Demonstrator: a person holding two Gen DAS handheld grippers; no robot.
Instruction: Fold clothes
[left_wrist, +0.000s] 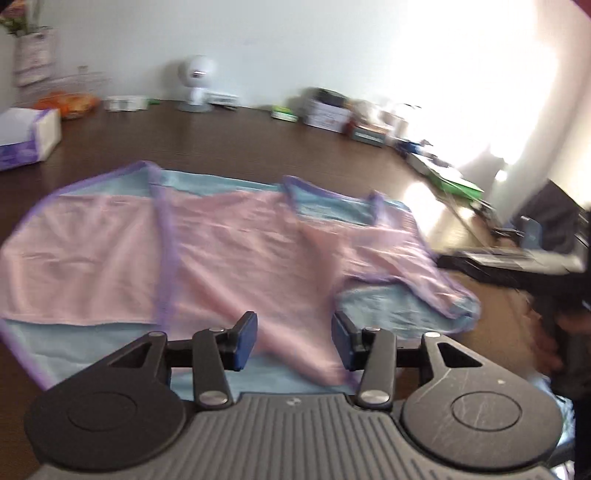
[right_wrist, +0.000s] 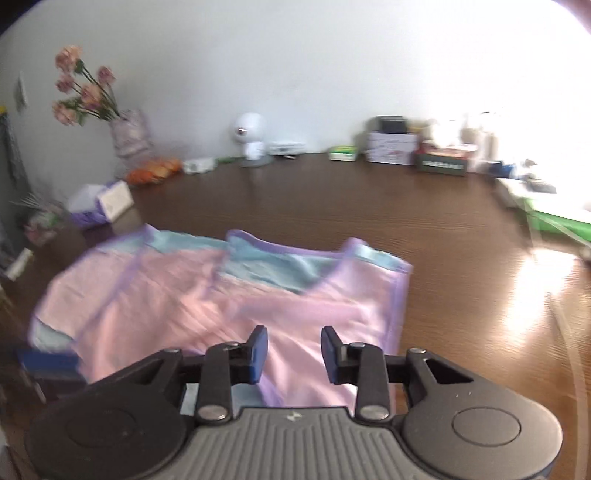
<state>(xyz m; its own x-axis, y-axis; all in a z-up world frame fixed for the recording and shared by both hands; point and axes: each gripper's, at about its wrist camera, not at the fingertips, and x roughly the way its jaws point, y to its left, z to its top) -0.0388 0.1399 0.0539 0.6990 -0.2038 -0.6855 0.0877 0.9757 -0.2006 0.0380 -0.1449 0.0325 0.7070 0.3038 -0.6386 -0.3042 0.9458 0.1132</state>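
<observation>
Cloth (left_wrist: 229, 236), pink with purple hems, lies flat on the table (right_wrist: 443, 229): limp, light. I'd pinch a hem corner. Left gripper (left_wrist: 294, 341) and right gripper (right_wrist: 294, 354) are both spread, empty.

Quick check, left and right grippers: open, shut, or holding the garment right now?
Left gripper: open, holding nothing, above the pink garment.
Right gripper: open, holding nothing, above the same garment.

No text, label or number can be read in either view; printing on the boxes (right_wrist: 391, 151) at the back of the desk (right_wrist: 332, 199) is too blurred.
</observation>
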